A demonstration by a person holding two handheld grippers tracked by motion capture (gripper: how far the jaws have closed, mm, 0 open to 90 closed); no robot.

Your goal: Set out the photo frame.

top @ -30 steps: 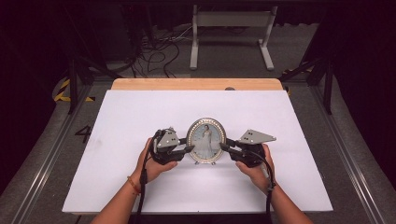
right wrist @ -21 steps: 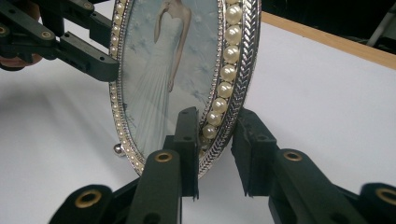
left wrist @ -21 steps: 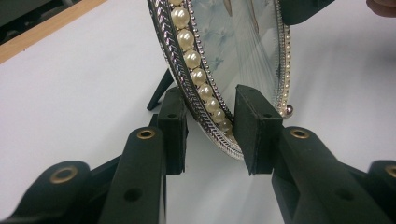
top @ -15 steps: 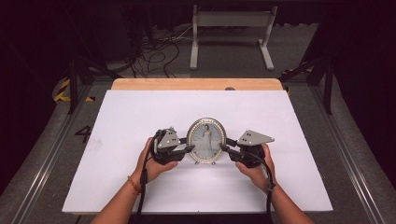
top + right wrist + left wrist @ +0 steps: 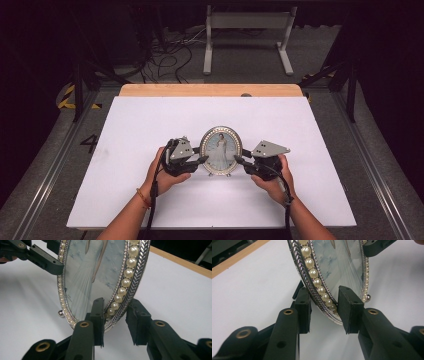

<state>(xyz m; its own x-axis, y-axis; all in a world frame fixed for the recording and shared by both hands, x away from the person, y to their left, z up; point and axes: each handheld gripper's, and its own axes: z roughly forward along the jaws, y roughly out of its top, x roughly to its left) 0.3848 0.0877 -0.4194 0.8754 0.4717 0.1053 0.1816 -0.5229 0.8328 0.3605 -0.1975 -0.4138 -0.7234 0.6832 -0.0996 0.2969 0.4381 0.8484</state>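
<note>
Nothing moved: tools (image 5: pixel 202 161) (image 5: pixel 239 161) flank frame (image 5: pixel 220 150).

The oval picture frame (image 5: pixel 220 150) is silver, its rim worked in a braided, herringbone-like pattern, with a ring of cream-white pearls inside that and a finer line of tiny beads next to the glass. The photo in it shows a figure in a white gown against pale, mottled blue. Both the left gripper (image 5: pixel 200 161) and the right gripper (image 5: pixel 239 161) are matte black with brass-coloured rivets, each topped by a grey plate. The table (image 5: pixel 150 120) is covered in white, with a light wood strip along the far edge.
</note>
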